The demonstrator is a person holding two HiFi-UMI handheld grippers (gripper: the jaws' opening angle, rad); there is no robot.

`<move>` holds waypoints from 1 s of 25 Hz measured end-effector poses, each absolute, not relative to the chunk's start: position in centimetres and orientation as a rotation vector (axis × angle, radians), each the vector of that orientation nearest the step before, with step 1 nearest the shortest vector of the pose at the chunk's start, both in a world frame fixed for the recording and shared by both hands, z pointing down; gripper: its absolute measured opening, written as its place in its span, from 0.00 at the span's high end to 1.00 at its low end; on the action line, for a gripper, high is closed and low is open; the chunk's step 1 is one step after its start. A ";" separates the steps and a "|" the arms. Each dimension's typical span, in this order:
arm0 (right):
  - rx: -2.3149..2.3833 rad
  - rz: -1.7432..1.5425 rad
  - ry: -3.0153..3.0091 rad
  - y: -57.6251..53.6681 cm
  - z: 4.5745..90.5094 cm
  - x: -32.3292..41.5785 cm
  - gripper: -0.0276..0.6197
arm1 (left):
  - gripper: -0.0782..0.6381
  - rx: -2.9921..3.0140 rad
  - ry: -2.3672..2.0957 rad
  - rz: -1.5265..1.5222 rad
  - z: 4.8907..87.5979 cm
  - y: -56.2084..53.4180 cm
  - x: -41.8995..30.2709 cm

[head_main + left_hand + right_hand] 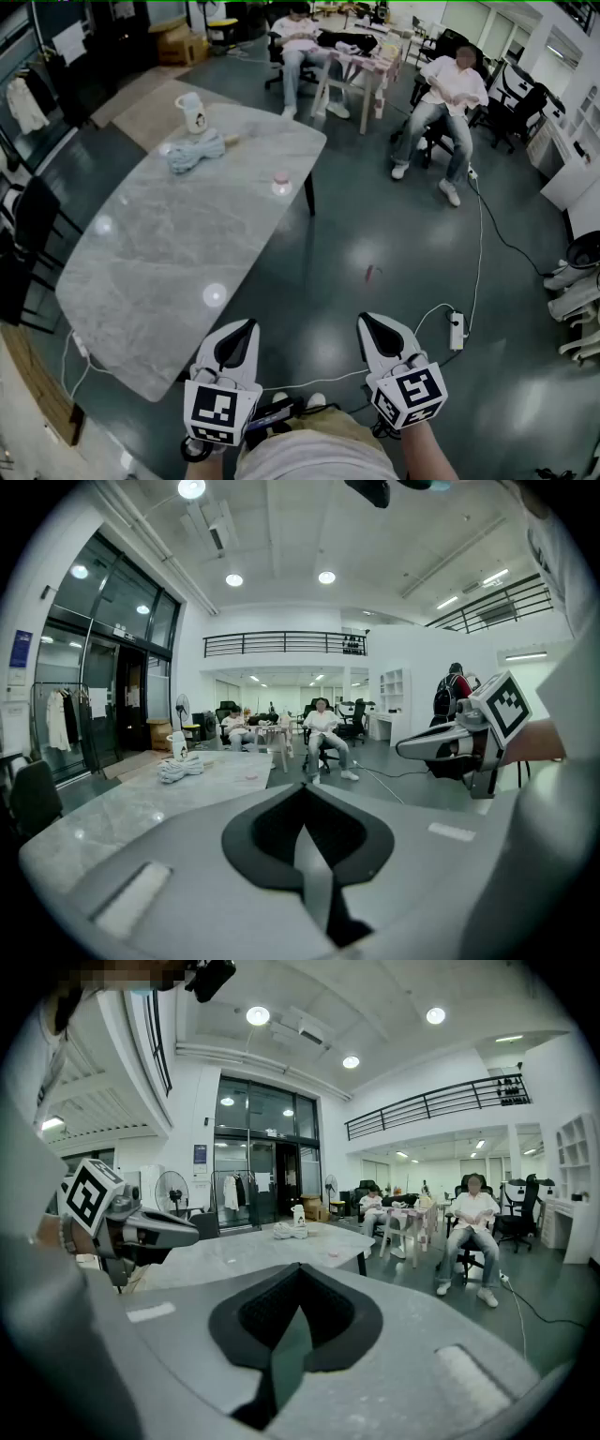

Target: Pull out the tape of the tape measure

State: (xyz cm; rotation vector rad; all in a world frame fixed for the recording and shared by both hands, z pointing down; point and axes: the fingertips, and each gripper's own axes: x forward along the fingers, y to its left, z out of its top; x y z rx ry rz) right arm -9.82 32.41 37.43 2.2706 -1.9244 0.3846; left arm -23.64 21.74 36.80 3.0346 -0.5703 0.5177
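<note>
Two, jaws together, empty — left gripper (246, 328), right gripper (368, 324) | mug (191, 112) on table (187, 246)

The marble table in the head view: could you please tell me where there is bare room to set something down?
The table is bare over its near half, from the pink object and the bundled cord down to the near corner. The far end is crowded: the mug stands close behind the cord.

grey marble table (169, 272) on glossy dark floor (375, 234).
</note>
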 end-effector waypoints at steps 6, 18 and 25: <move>2.282 0.384 -1.921 32.5 37.5 -9.6 0.96 | 0.87 3.035 -0.571 0.519 37.0 21.8 -23.6; 2.300 0.386 -1.947 32.8 37.2 -9.5 0.96 | 0.87 3.028 -0.575 0.496 36.9 22.0 -23.3; 2.301 0.375 -1.997 32.9 36.6 -9.7 0.96 | 0.86 3.029 -0.571 0.471 36.5 22.7 -22.9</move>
